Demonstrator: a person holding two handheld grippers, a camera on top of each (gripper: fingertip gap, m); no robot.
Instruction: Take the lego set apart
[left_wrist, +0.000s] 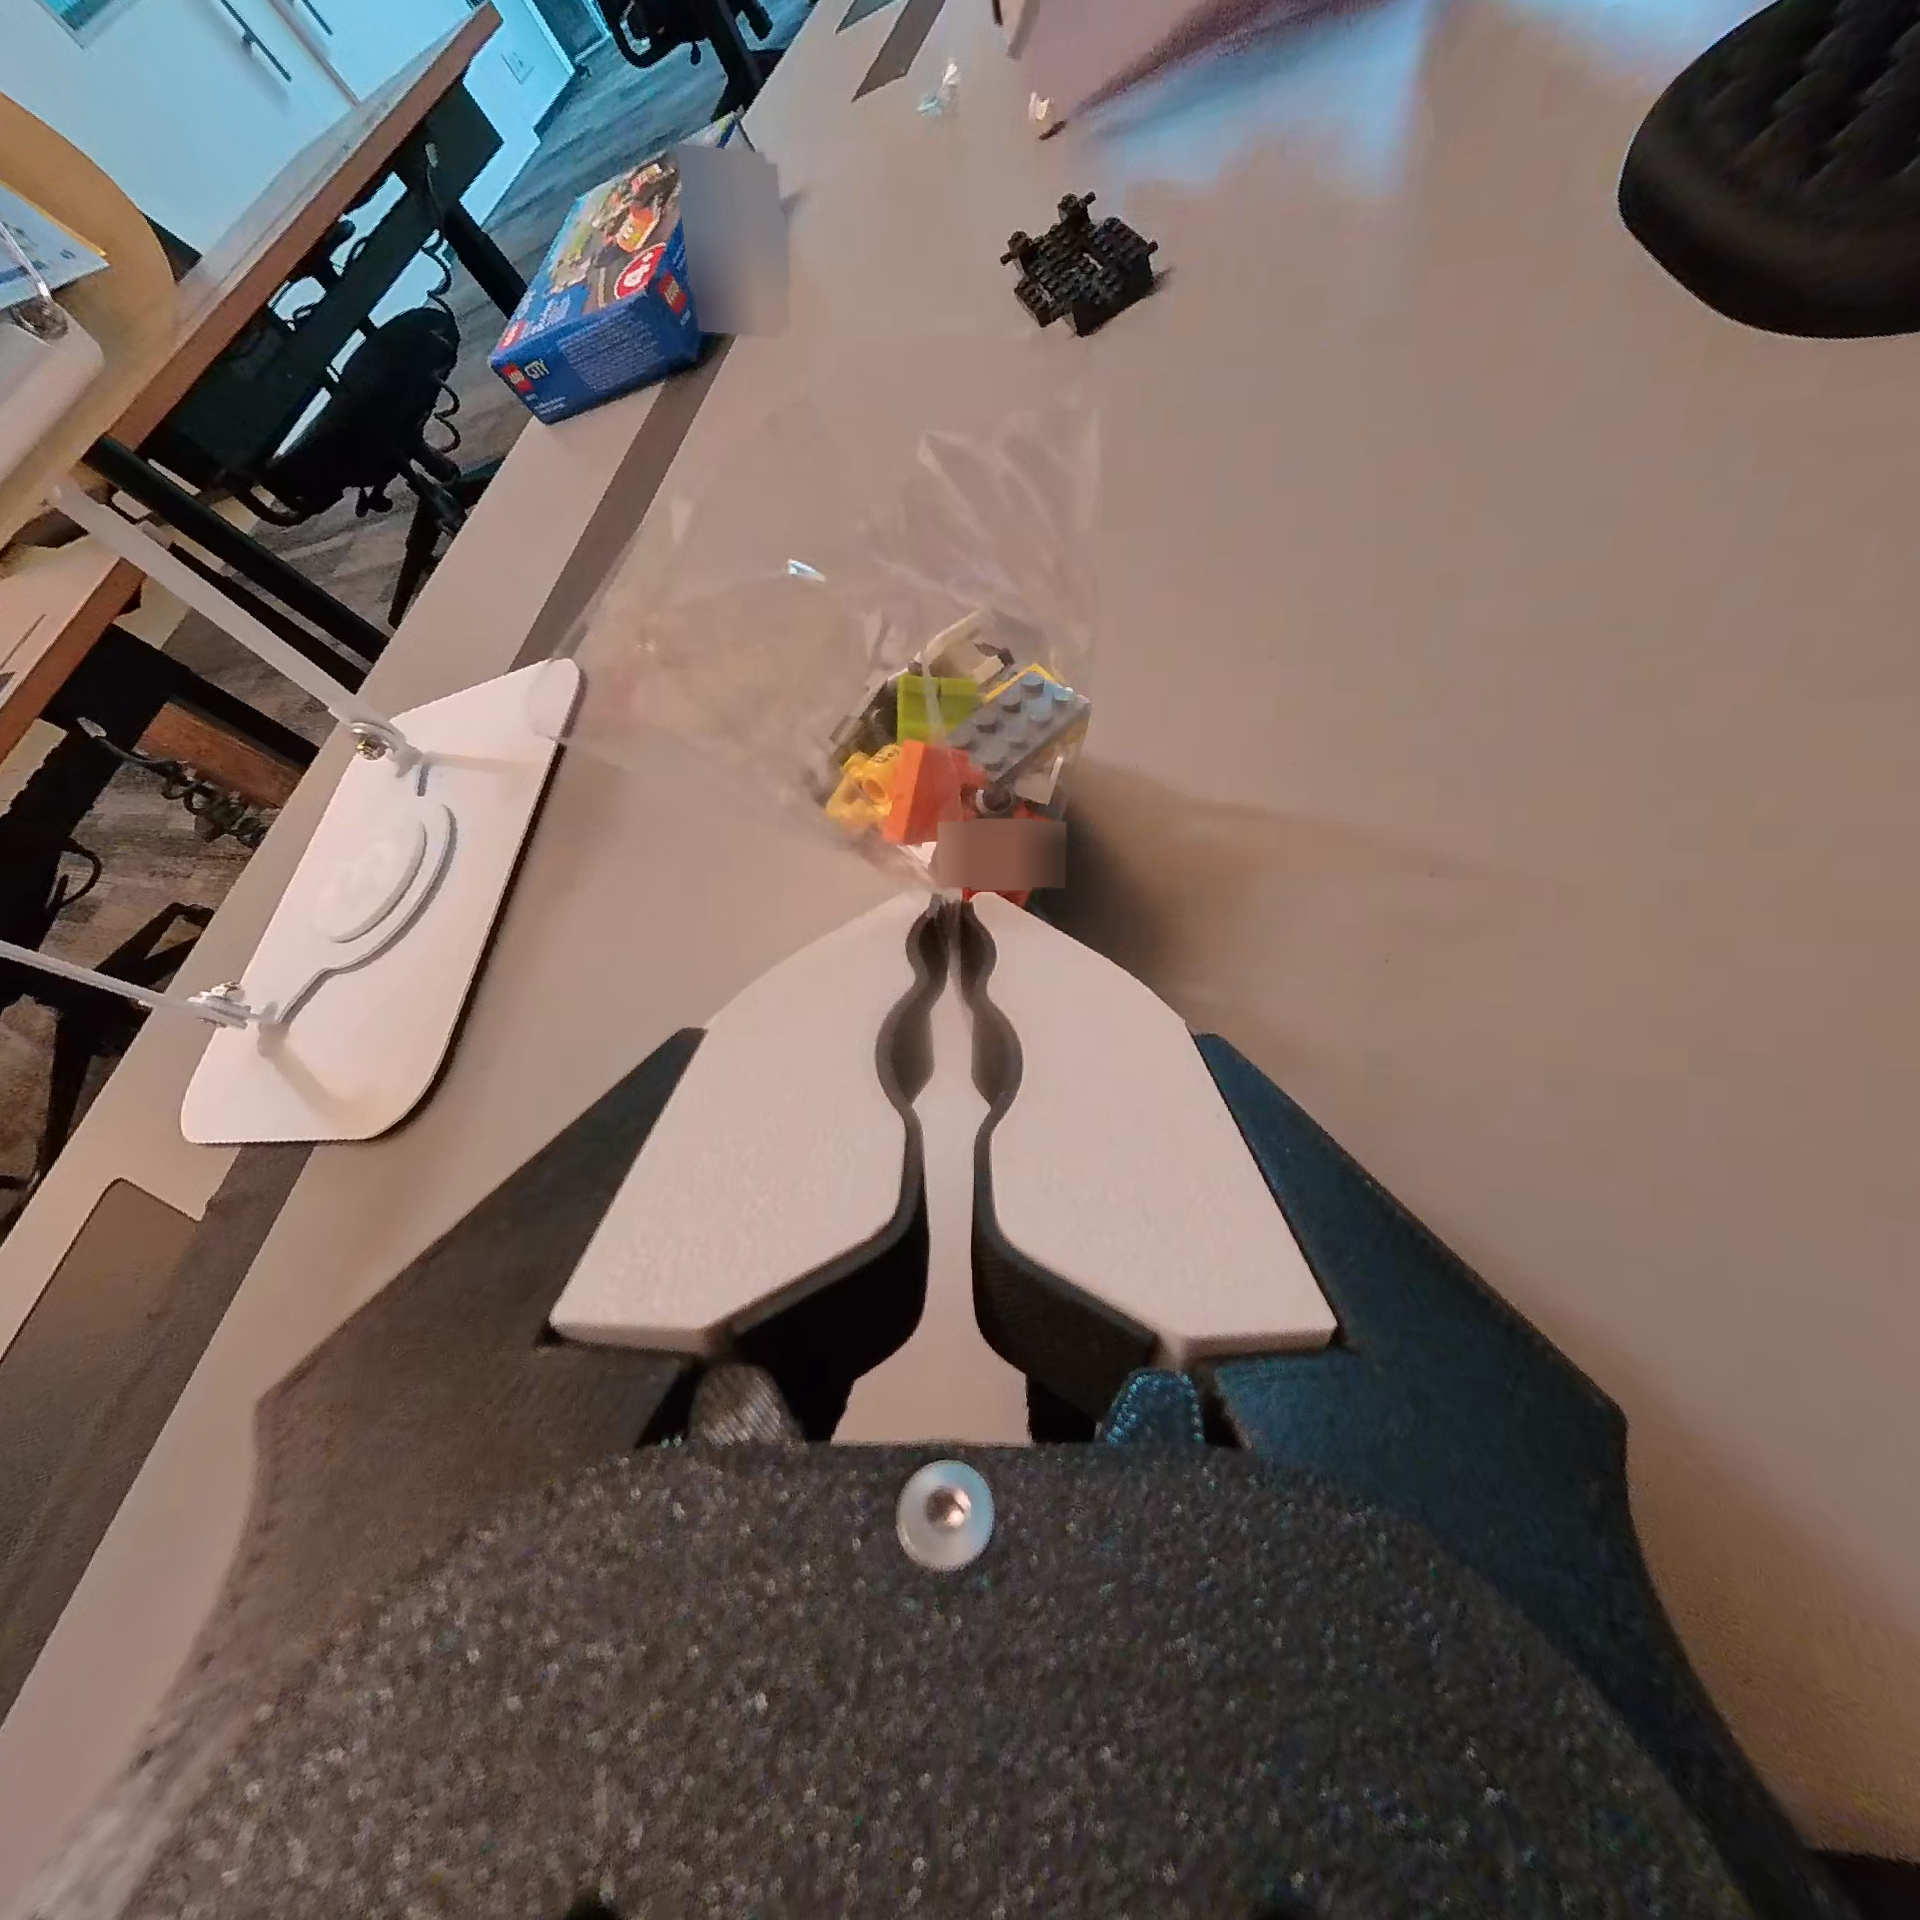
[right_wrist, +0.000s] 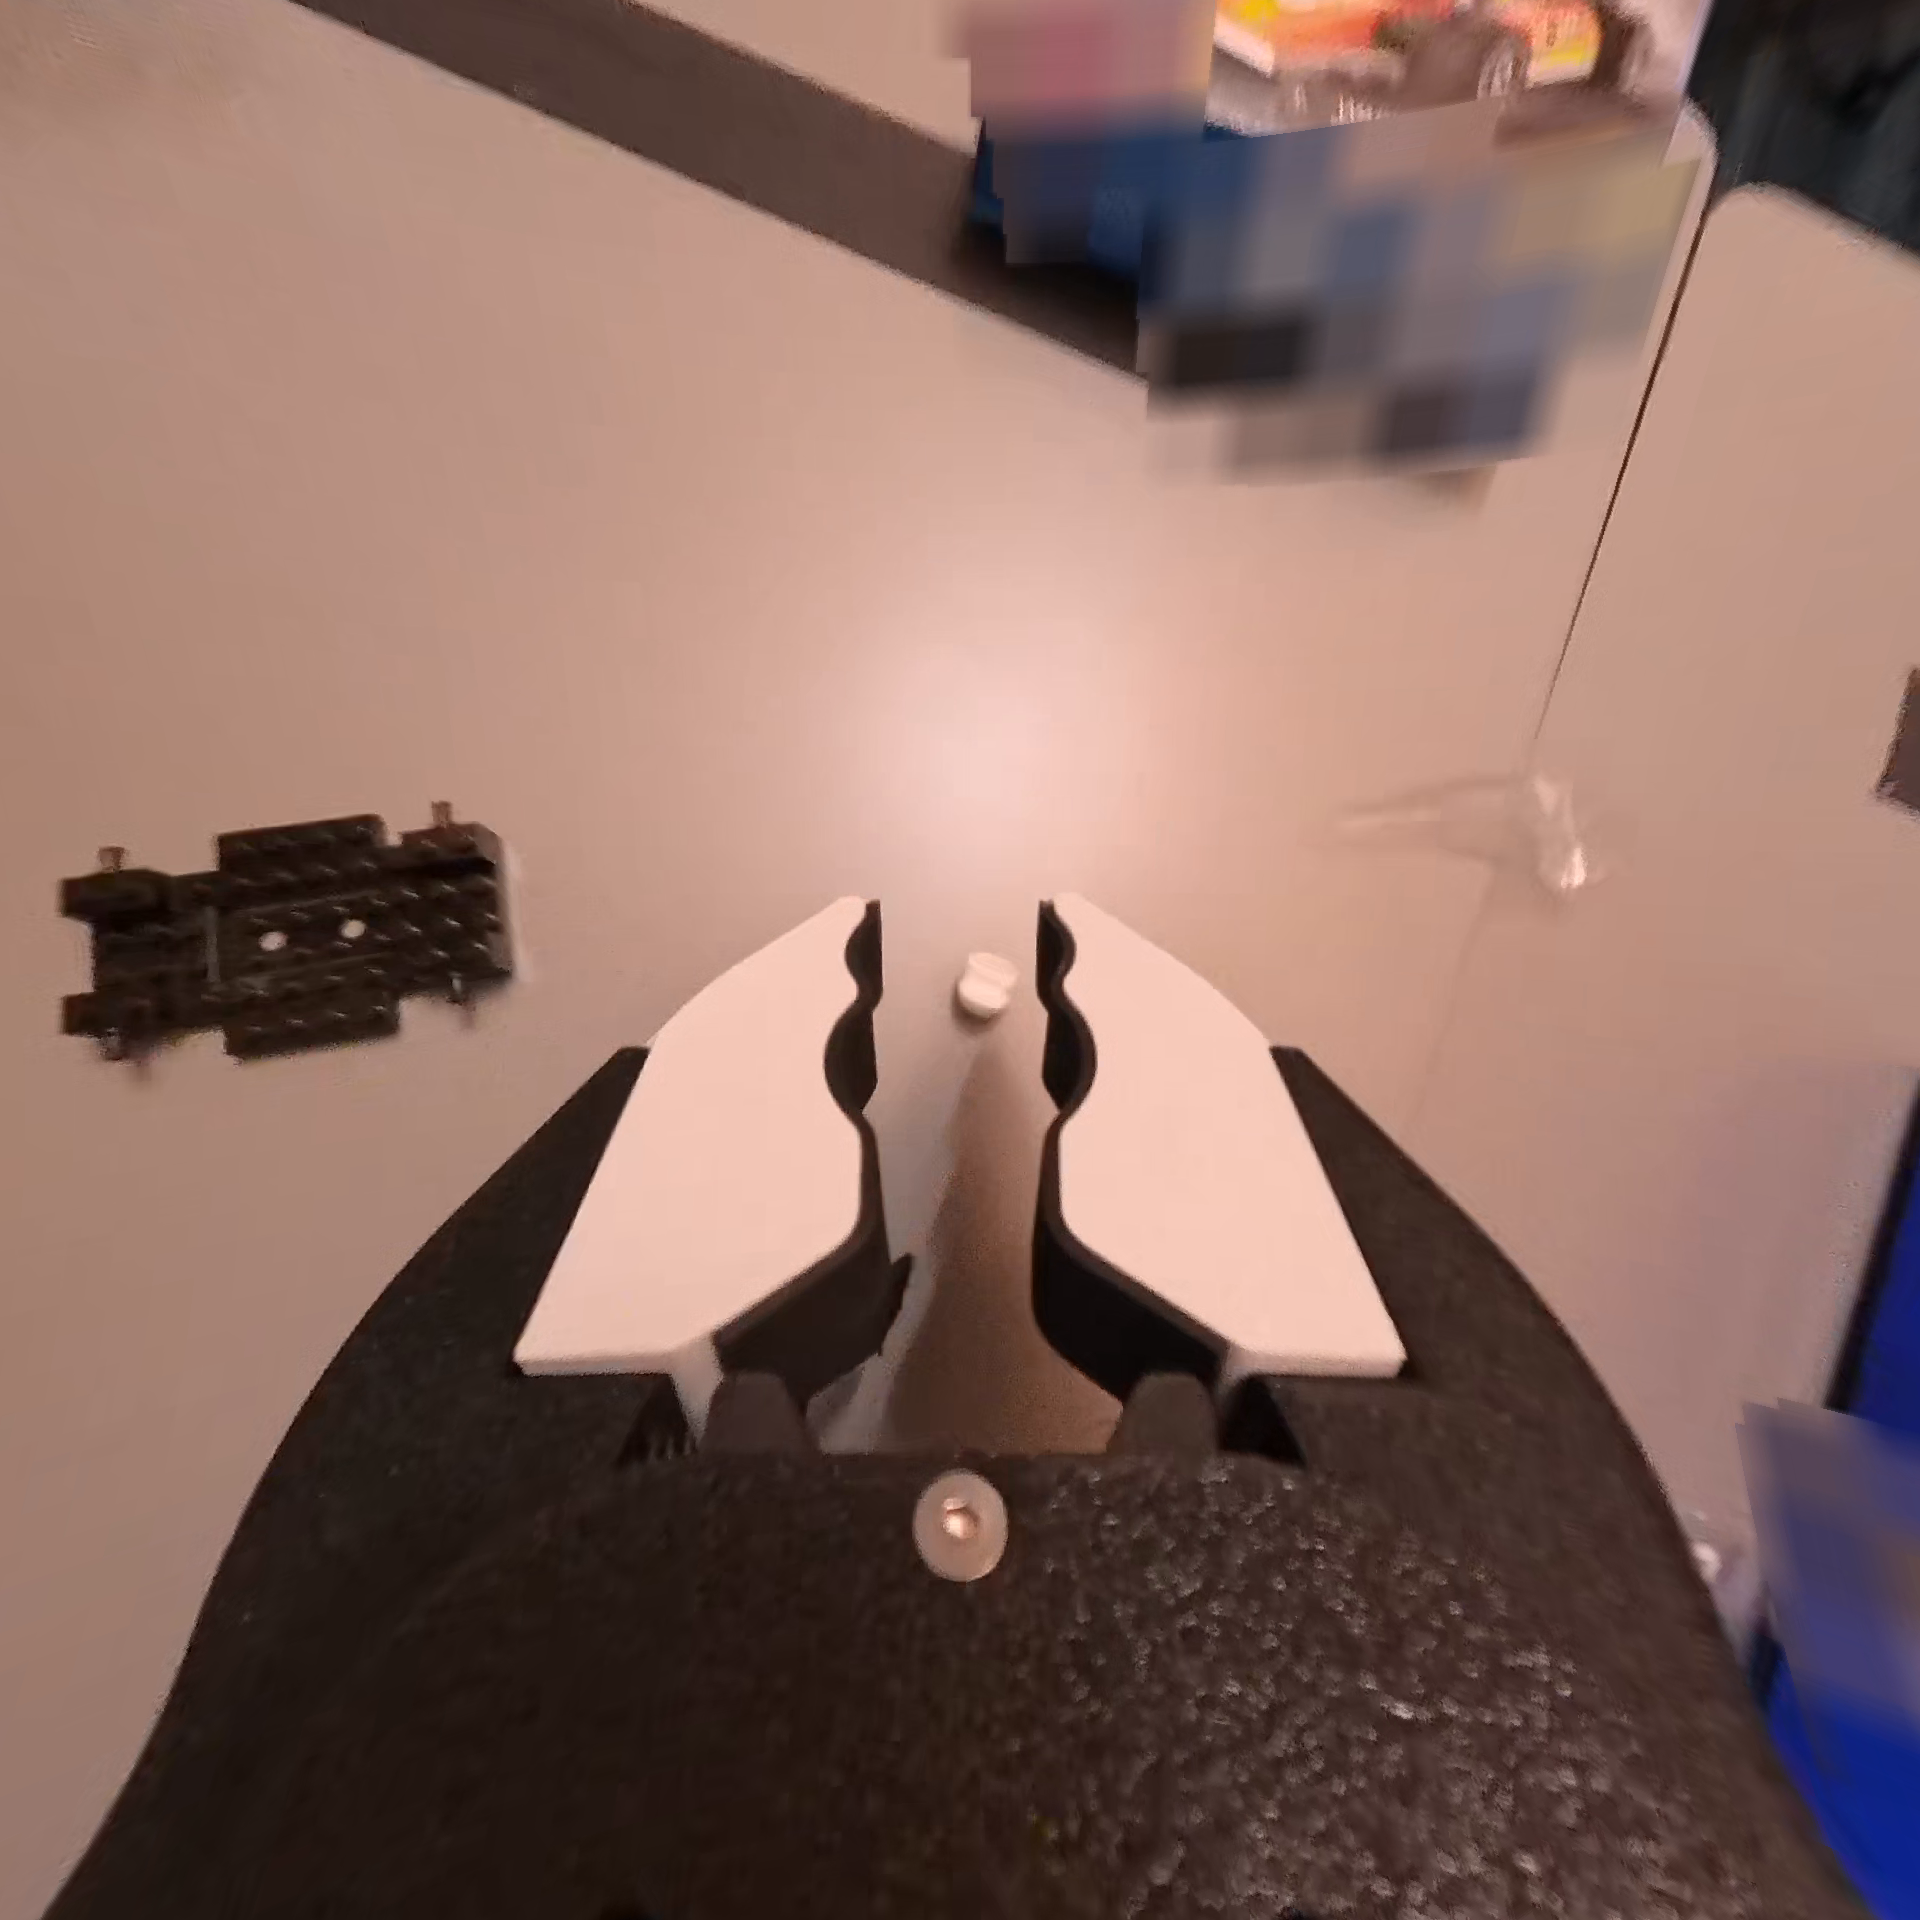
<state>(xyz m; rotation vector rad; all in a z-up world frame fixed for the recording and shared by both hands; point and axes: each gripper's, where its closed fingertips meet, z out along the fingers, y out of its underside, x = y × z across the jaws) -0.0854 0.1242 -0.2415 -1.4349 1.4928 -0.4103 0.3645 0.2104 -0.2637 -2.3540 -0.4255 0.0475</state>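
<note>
On the pale surface (right_wrist: 520, 520), mostly dismantled: one black chassis plate (right_wrist: 286, 951) stripped bare, one small white round piece (right_wrist: 980, 985) loose between spread right gripper (right_wrist: 958, 914) fingers.

Ahead of the left gripper (left_wrist: 951, 914), fingers pressed together, pinching the neck of one clear plastic bag (left_wrist: 831, 644) with loose bricks inside: orange, yellow, lime, grey and white visible, exact count unclear. Judged near the end: white piece not yet picked up, chassis not yet bagged, its axle pins possibly left to pull. Farther off: one blue set box (left_wrist: 603, 301) at the edge, one white stand plate (left_wrist: 374, 904), a few tiny clear bits (left_wrist: 940, 94).
</note>
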